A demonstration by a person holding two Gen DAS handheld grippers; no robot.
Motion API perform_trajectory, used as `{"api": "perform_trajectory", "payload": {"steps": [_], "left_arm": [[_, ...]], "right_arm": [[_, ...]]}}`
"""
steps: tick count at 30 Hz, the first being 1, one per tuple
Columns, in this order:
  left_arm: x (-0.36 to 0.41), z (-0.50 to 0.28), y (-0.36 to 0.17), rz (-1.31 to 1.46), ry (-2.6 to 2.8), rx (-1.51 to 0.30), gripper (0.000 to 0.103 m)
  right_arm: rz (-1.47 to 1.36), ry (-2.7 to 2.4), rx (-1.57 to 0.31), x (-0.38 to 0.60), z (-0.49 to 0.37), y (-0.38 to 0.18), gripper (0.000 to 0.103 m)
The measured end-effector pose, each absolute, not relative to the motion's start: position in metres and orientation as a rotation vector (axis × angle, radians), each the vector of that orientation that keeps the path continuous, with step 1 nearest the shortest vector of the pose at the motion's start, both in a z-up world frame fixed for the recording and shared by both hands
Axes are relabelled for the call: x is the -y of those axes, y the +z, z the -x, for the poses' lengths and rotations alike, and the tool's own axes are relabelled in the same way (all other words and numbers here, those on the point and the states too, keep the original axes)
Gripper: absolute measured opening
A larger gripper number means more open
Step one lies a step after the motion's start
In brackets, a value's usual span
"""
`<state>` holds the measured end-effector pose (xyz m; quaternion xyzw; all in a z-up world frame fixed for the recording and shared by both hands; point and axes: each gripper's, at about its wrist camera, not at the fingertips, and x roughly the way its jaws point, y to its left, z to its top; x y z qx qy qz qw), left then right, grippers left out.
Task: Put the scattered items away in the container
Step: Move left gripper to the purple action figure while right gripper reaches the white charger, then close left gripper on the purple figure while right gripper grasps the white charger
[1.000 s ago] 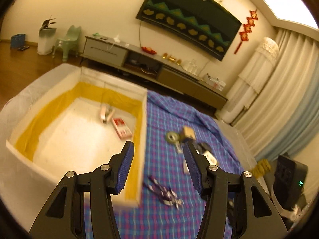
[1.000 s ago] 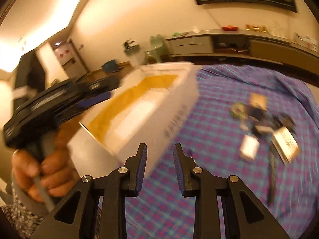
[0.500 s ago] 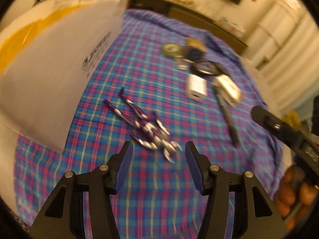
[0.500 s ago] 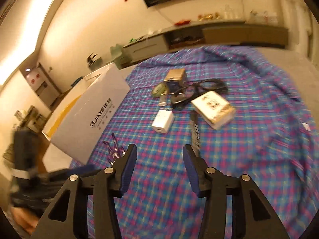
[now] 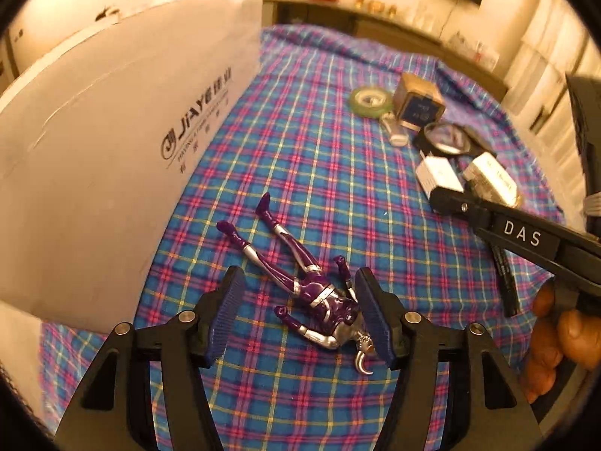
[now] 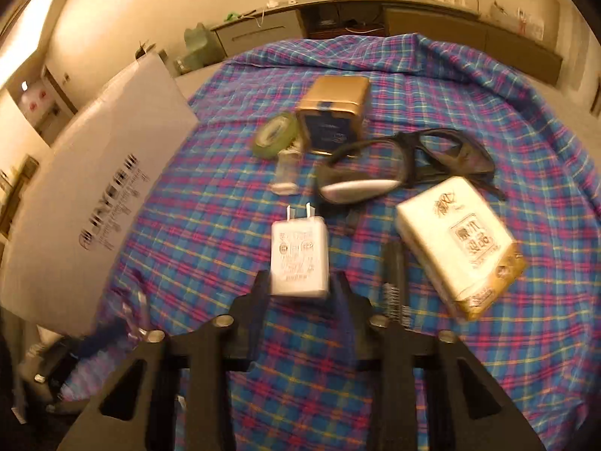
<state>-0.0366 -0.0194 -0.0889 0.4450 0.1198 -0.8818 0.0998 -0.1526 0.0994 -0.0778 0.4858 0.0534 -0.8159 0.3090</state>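
Figure [image 5: 300, 285]: purple and silver toy, face-up on the plaid cloth [image 5: 338, 188], legs toward the box [image 5: 112, 150]; torso between the left gripper [image 5: 298, 312] fingers.
Left gripper: jaws wide and opening, pads beside the figure; right pad hides its arm, so contact unclear.
Charger [image 6: 299, 259]: white plug, prongs pointing away, on the cloth.
Right gripper [image 6: 300, 285]: jaws closing, charger's near end between the tips; pads not clearly pressing, view blurred.
Box: white, printed side facing; inside hidden in both views.
Hidden: figure only a blur in right view.
Left view only: right hand [image 5: 556, 342] on its handle.
Right view only: charger label, glasses [image 6: 405, 165], tin [image 6: 332, 112], tape [image 6: 276, 133], tissue pack [image 6: 458, 244].
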Motion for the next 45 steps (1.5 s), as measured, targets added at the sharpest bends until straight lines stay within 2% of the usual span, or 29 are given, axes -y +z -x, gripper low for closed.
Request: {"api": "perform_trajectory", "payload": {"steps": [1,2,3,5,9,13,17,18,19,23,24,25,26,28,29,30,32,39,45], "left_arm": [[0.017,0.034,-0.090,-1.278,-2.657,-0.323,0.046],[0.017,0.033,-0.090,-1.262,-2.695,-0.329,0.043],[0.020,0.031,-0.088,-1.257,-2.698,-0.367,0.035],[0.025,0.024,-0.084,-1.312,-2.675,-0.418,0.034],[0.023,0.016,-0.075,-1.288,-2.767,-0.380,0.023],[0.025,0.006,-0.071,-1.310,-2.788,-0.447,0.018],[0.024,0.006,-0.077,-1.361,-2.761,-0.432,0.019],[0.026,0.006,-0.078,-1.357,-2.746,-0.450,0.028],[0.028,0.006,-0.079,-1.362,-2.722,-0.474,0.044],[0.037,0.010,-0.085,-1.379,-2.669,-0.604,0.054],[0.035,0.012,-0.084,-1.383,-2.664,-0.611,0.056],[0.032,0.013,-0.084,-1.382,-2.661,-0.601,0.059],[0.027,0.015,-0.085,-1.379,-2.663,-0.571,0.059],[0.012,0.018,-0.085,-1.383,-2.699,-0.454,0.057],[0.005,0.019,-0.086,-1.390,-2.716,-0.391,0.047],[0.000,0.019,-0.086,-1.398,-2.733,-0.354,0.043],[-0.004,0.019,-0.084,-1.416,-2.755,-0.362,0.042],[0.007,0.013,-0.062,-1.375,-2.812,-0.375,0.041],[0.012,-0.004,-0.041,-1.310,-2.858,-0.373,0.042]], "right_arm": [[-1.260,-2.163,-0.120,-0.104,0.151,-0.079,0.033],[-1.231,-2.170,-0.110,-0.109,0.147,-0.080,0.033],[-1.203,-2.178,-0.106,-0.113,0.143,-0.081,0.033],[-1.186,-2.203,-0.088,-0.124,0.133,-0.082,0.033],[-1.194,-2.177,-0.090,-0.131,0.122,-0.066,0.032],[-1.181,-2.163,-0.059,-0.138,0.114,-0.060,0.031],[-1.205,-2.134,-0.074,-0.136,0.100,-0.069,0.031],[-1.210,-2.133,-0.084,-0.136,0.098,-0.071,0.031],[-1.220,-2.131,-0.087,-0.137,0.097,-0.074,0.031],[-1.236,-2.124,-0.099,-0.138,0.095,-0.078,0.034],[-1.231,-2.128,-0.110,-0.136,0.097,-0.077,0.037],[-1.219,-2.137,-0.121,-0.134,0.099,-0.076,0.044],[-1.208,-2.144,-0.129,-0.132,0.101,-0.075,0.048],[-1.209,-2.132,-0.142,-0.125,0.106,-0.077,0.047],[-1.216,-2.117,-0.156,-0.122,0.107,-0.080,0.035],[-1.211,-2.111,-0.177,-0.118,0.107,-0.082,0.033],[-1.195,-2.111,-0.203,-0.117,0.104,-0.082,0.033],[-1.175,-2.111,-0.079,-0.140,0.090,-0.063,0.033],[-1.158,-2.089,-0.052,-0.141,0.073,-0.047,0.033]]}}
